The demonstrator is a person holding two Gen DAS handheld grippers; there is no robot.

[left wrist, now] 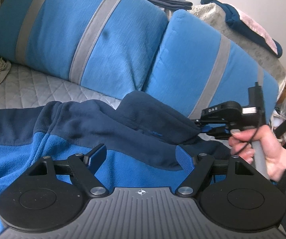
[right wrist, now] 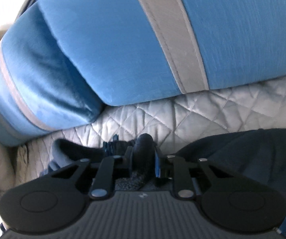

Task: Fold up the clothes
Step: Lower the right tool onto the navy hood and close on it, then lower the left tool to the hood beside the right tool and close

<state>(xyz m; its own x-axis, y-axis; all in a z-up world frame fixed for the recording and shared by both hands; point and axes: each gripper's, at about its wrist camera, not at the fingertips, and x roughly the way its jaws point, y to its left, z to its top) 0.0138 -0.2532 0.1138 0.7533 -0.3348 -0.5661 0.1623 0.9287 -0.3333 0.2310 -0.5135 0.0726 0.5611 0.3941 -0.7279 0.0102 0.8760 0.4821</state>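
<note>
Fleece jacket point(left wrist: 67, 139) cloth sat bunched between our right tongs point(right wrist: 143, 155), which were clamped on a navy fold at its edge, we judged so that side could be lifted over. Our left tongs point(left wrist: 141, 157) stood apart above the blue body, gripping nothing. It lay rumpled, navy over blue, on the quilted bed point(right wrist: 212, 107) before striped cushions point(left wrist: 95, 31).

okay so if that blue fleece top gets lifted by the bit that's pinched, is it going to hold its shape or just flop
Probably flop: the fleece top lies in soft folds on the quilted cover, so it should drape from the right gripper, shut on a navy bunch. Its fuzzy nap likely resists slipping. It looks light for its bulk.
</note>
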